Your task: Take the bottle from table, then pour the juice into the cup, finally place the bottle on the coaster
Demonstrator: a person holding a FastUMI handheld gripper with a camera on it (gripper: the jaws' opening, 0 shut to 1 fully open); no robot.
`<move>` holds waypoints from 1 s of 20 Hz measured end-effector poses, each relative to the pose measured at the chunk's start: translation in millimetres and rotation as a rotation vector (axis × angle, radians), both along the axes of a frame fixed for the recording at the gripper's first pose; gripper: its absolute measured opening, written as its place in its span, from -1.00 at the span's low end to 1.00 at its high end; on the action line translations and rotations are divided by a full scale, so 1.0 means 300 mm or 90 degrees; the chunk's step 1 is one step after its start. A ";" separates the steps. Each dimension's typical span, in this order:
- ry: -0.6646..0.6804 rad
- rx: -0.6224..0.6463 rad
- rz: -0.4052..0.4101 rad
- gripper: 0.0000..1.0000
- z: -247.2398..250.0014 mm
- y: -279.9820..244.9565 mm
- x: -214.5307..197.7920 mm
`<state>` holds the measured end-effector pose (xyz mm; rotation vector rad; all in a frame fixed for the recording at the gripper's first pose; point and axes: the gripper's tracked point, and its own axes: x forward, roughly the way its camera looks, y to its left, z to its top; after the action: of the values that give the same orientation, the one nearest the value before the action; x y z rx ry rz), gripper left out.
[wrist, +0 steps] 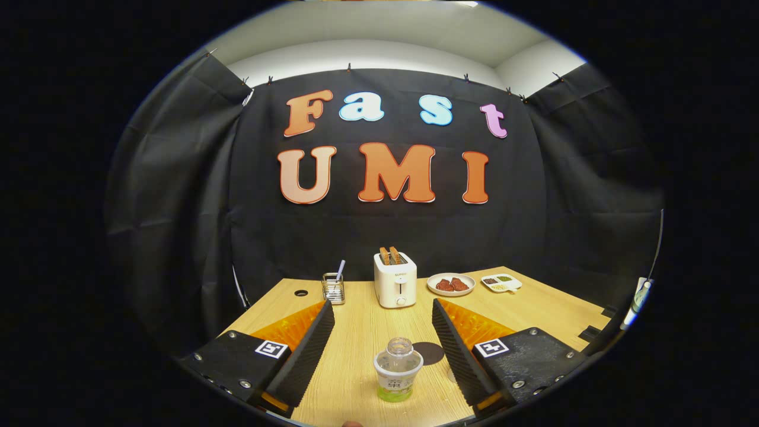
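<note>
Fingers of the gripper [382, 332] stand spread wide, grasping nothing. Between them, near the table's [367, 332] front edge, stands the bottle [398, 369], touching neither finger. The dark coaster [428, 353] lies just behind it.

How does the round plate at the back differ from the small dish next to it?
The plate is round with two dark red pieces on it; the dish is smaller, irregular in outline, and holds separate small piles in dark, green and pale tones. The plate sits nearer the toaster. Both are white and lie beyond the open claw.
</note>
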<state>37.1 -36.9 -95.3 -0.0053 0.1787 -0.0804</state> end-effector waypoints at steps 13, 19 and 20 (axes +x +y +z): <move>0.085 -0.001 -0.021 0.97 -0.259 -0.036 0.057; 0.116 -0.011 -0.035 0.98 -0.356 -0.054 0.077; 0.121 -0.012 -0.036 0.98 -0.373 -0.055 0.080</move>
<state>61.1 -53.4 -207.2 -0.0263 0.3689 -0.1385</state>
